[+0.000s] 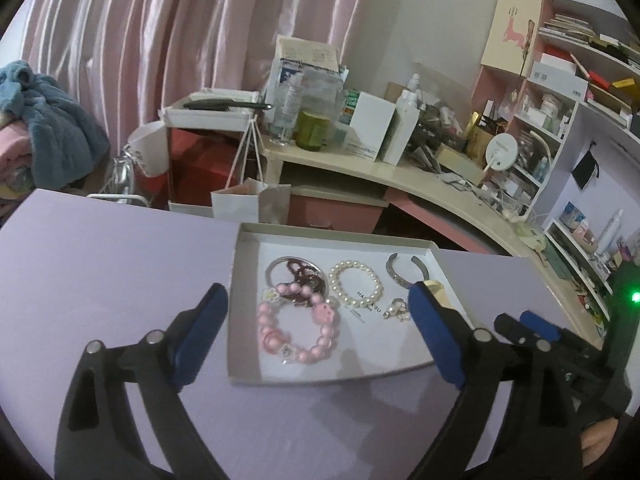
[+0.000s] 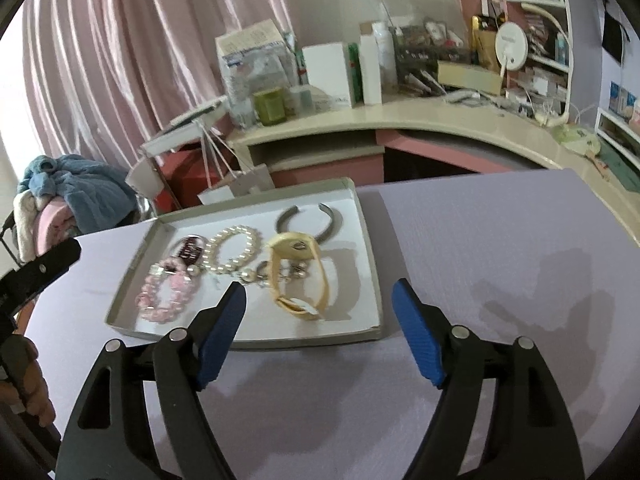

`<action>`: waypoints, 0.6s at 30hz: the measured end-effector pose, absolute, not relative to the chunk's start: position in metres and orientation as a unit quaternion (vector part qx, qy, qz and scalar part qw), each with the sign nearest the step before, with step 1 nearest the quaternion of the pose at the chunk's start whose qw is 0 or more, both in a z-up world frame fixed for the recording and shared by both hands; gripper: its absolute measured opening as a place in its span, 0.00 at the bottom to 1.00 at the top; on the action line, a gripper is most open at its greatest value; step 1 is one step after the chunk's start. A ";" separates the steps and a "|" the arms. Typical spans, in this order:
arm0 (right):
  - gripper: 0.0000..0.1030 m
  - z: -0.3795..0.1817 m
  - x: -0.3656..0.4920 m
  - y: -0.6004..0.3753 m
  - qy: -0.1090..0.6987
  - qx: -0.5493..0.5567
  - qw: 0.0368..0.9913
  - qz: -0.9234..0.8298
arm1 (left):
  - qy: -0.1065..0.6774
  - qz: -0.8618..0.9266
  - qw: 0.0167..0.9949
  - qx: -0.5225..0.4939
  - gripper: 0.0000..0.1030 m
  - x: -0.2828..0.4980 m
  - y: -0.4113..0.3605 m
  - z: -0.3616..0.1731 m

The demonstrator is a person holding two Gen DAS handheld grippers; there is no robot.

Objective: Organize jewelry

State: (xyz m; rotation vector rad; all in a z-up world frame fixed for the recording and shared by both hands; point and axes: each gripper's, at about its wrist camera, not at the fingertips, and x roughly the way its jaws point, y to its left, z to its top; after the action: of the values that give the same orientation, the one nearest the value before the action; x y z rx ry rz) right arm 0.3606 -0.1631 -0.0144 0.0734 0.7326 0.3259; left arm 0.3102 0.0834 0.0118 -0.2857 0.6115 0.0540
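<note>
Jewelry lies in my shallow white tray (image 2: 368, 248) on the lilac desk (image 2: 500, 248): pink bead bracelet (image 1: 298, 330) at its left, pearl bracelet (image 1: 356, 284) mid-tray, silver cuff (image 2: 310, 220) at the back, yellow watch (image 2: 298, 274) on the right. My left gripper (image 1: 320, 320) and right gripper (image 2: 320, 320) hover at the tray's near edge, fingers apart, empty.

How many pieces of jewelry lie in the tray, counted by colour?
Pink: 1, bead bracelet
White: 1, pearl bracelet
Silver: 3, open cuff, ring hoop, small cluster with pearls
Dark red: 1, ornament
Yellow: 1, watch
Total: 7 in the tray
</note>
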 end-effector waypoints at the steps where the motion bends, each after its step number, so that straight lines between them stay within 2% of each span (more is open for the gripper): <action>1: 0.83 -0.009 0.355 -0.162 0.349 0.035 0.922 0.163 | 0.298 0.028 0.944 -0.139 0.93 0.305 0.083 0.014; 4: 0.95 0.005 0.337 -0.162 0.326 0.035 0.929 0.173 | 0.291 0.040 0.947 -0.132 0.98 0.287 0.081 0.022; 6: 0.98 0.014 0.324 -0.161 0.305 0.029 0.937 0.171 | 0.285 0.048 0.949 -0.127 0.98 0.276 0.080 0.026; 10: 0.99 0.024 0.305 -0.160 0.264 0.017 0.950 0.165 | 0.276 0.056 0.952 -0.117 0.98 0.255 0.077 0.032; 18: 0.99 0.019 0.285 -0.154 0.269 0.020 0.947 0.177 | 0.263 0.064 0.955 -0.117 0.98 0.219 0.074 0.031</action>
State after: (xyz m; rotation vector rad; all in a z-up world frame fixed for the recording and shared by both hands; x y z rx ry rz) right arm 0.2848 -0.1540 0.0195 0.0397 0.5477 0.3605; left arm 0.2191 0.0740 0.0310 -0.2370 0.5349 0.1300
